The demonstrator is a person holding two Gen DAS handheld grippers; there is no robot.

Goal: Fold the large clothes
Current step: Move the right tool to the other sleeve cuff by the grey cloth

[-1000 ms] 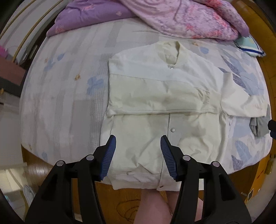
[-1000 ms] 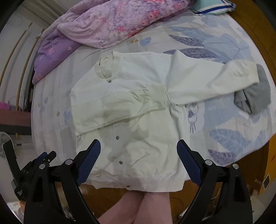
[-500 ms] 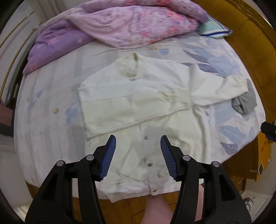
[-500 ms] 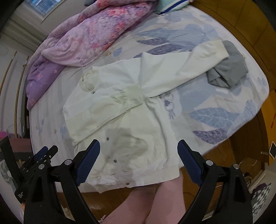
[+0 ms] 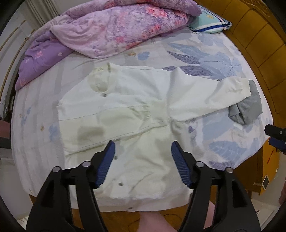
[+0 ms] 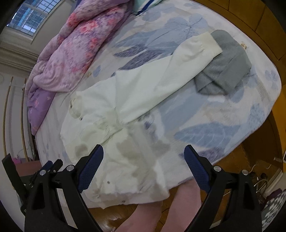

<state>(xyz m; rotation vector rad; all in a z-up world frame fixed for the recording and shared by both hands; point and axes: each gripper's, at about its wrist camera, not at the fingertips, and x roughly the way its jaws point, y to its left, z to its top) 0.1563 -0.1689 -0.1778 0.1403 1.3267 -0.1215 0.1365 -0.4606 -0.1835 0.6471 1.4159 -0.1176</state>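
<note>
Both my left gripper (image 5: 142,155) and right gripper (image 6: 143,160) hover wide open, holding nothing, above the white snap-button jacket (image 5: 125,125) spread on the bed (image 5: 223,58).

A bed (image 5: 223,58) with a pale sheet printed in blue leaves fills the room, backed by a padded golden-brown headboard (image 5: 257,30). A crumpled purple floral quilt (image 5: 114,26) lies near a striped teal pillow (image 5: 209,23). The floor (image 6: 237,160) is glossy orange wood, and a barred window (image 6: 28,16) lets in daylight from the upper left
</note>
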